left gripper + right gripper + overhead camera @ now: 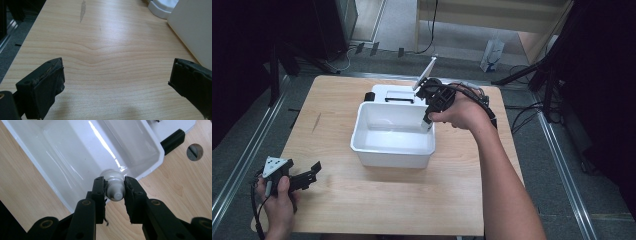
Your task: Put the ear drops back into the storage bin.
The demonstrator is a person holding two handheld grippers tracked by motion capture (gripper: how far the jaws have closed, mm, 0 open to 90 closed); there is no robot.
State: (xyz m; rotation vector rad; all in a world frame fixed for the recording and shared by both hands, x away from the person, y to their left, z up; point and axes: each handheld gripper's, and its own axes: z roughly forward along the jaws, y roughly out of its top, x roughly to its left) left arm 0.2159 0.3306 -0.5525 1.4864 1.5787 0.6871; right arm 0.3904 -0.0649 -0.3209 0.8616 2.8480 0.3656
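A white plastic tub (362, 142) stands in the middle of the wooden table. My right gripper (428, 120) hangs over the tub's right rim, pointing down, shut on a small white bottle (427, 124). In the right gripper view the jaws (114, 187) clamp the bottle (112, 176) at its ribbed neck, with the small cap end toward the camera and the body over the tub's rim (155, 167). My left gripper (314, 172) rests near the table's front left corner, open with nothing between its jaws (116, 77).
A flat white device (392, 94) with a black handle and a black corner piece lies right behind the tub. The tub's white side wall (195, 27) is to the right of the left gripper. Bare wood (382, 200) runs along the table's front. A round hole (194, 152) sits in the tabletop.
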